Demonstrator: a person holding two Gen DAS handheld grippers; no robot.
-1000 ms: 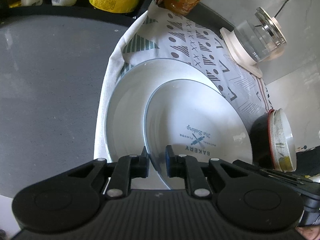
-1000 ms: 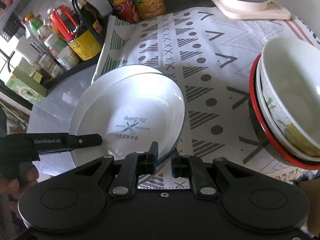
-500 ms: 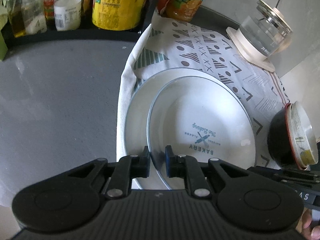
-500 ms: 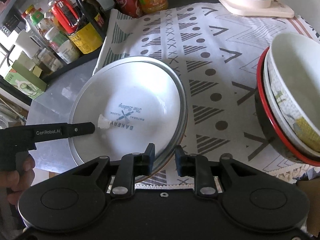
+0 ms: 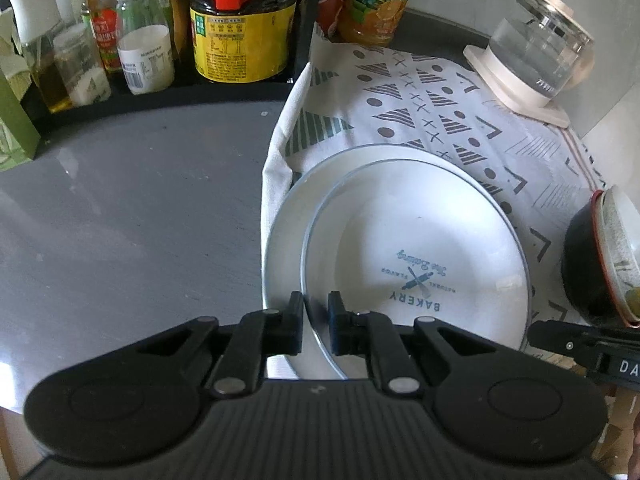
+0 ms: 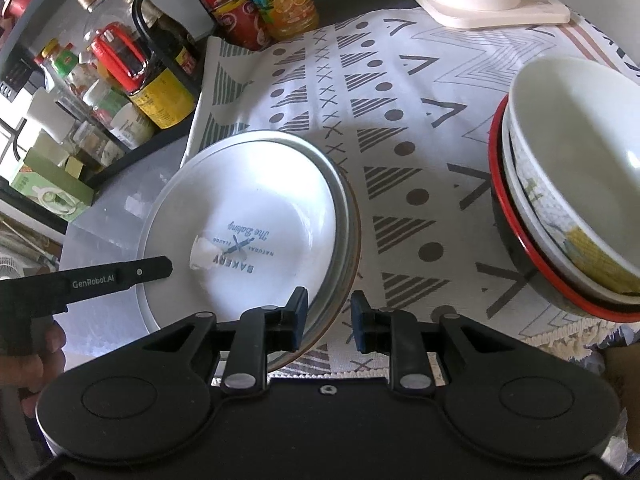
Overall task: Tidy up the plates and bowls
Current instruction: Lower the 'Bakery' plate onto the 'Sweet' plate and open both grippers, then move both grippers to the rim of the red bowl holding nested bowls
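Observation:
A white "BAKERY" plate (image 5: 420, 240) lies on a larger white plate (image 5: 288, 224) at the left edge of a patterned cloth (image 5: 420, 92). My left gripper (image 5: 316, 322) is shut on the near rim of the BAKERY plate. In the right wrist view the BAKERY plate (image 6: 256, 216) sits nested in the lower plate (image 6: 344, 216). My right gripper (image 6: 330, 316) is open, with the stack's right rim between its jaws and a visible gap. A stack of bowls (image 6: 568, 184), white ones in a red-rimmed black one, stands at the right.
Sauce bottles (image 5: 240, 28) and jars on a black rack line the back left. A glass kettle (image 5: 536, 60) on a cream base stands at the back right. Grey tabletop (image 5: 132, 208) lies left of the cloth. The bowl stack (image 5: 600, 256) is close on the right.
The BAKERY plate came down from a tilt and now rests flat in the larger plate. My right gripper opened and let go of its rim. Both grippers drew back slightly.

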